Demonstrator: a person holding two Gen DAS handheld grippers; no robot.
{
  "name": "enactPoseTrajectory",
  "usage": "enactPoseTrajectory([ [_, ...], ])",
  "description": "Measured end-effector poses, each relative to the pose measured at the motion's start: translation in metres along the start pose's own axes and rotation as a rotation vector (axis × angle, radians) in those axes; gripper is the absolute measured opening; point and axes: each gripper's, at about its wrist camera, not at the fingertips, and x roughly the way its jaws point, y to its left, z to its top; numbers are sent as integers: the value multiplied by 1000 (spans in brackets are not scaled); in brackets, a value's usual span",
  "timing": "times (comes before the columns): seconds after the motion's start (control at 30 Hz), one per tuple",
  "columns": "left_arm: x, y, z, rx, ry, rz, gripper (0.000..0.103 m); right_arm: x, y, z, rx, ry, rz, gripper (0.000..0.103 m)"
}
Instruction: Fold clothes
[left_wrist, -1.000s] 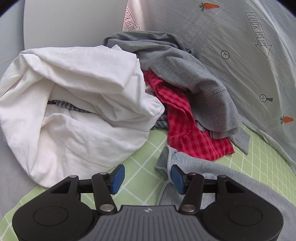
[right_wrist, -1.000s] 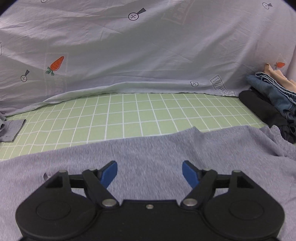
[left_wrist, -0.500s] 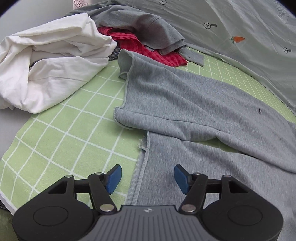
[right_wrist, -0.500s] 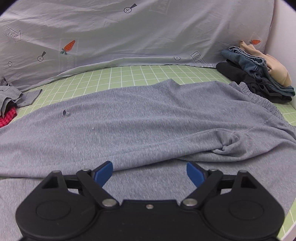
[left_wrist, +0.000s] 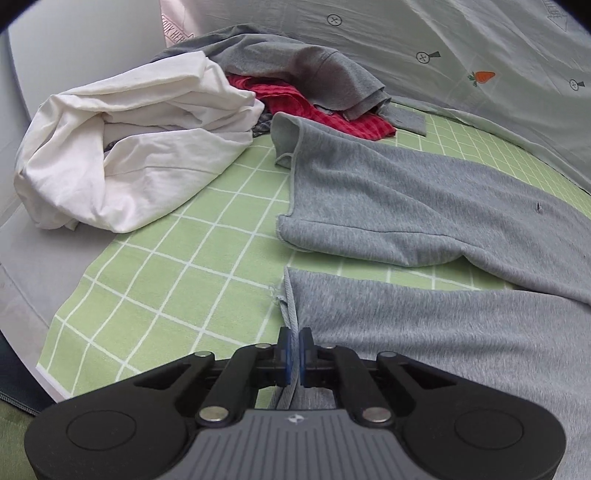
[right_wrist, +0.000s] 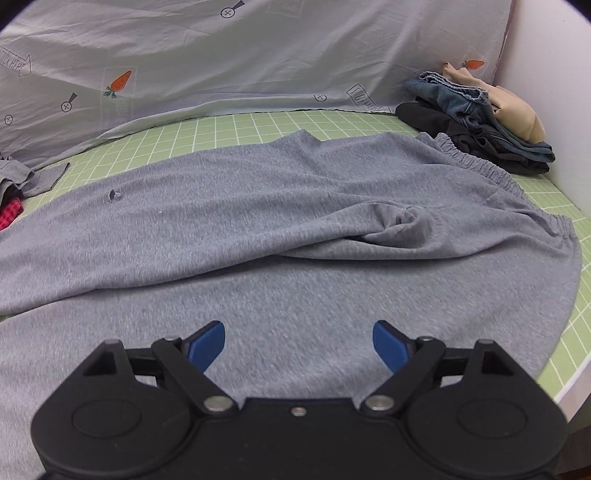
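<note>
2 grippers, left (left_wrist: 294, 350) clenched on grey sweatpants (left_wrist: 424, 325) hem, right (right_wrist: 298, 345) released, laundry pile (left_wrist: 140, 147) beyond

left wrist: low, close over trouser hem, facing clothes pile | right wrist: low, facing waistband | shared: grey trousers (left_wrist: 424, 206)

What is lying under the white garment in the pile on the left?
Under the white garment, a blue checked fabric peeks out at its right edge and in a fold. The green grid mat lies below. How far that fabric extends, or what else is buried, is covered.
</note>
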Motion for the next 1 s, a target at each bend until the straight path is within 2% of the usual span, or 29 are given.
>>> enactPoseTrajectory([
  [0.1,2,13,3,-81,9,-3,7,-1,-9,-1,8,-2,-3,91],
  [0.13,1,14,4,-96,8,-4,11,-2,-13,-1,10,-5,-2,93],
  [0.17,-1,15,6,-110,8,-4,11,-3,-16,-1,11,-8,-2,98],
  [0.2,-3,14,8,-118,3,0,14,-4,-20,1,13,-14,-3,100],
  [0.27,-9,12,10,-136,-8,3,31,-5,-32,2,24,-22,-14,100],
  [0.4,-26,1,9,-175,-31,5,42,-3,-68,6,78,-25,-46,102],
  [0.47,-34,-9,6,-172,-38,15,55,-1,-90,7,114,-25,-64,102],
  [0.53,-42,-21,0,-173,-43,27,62,3,-112,8,148,-18,-86,102],
  [0.67,-49,-40,-17,-216,-4,9,64,12,-152,10,186,-1,-117,102],
  [0.8,-57,-70,-34,-198,20,-40,65,21,-189,12,214,13,-141,103],
  [1.0,-57,-109,-49,-163,59,-98,69,35,-246,14,337,24,-171,103],
])
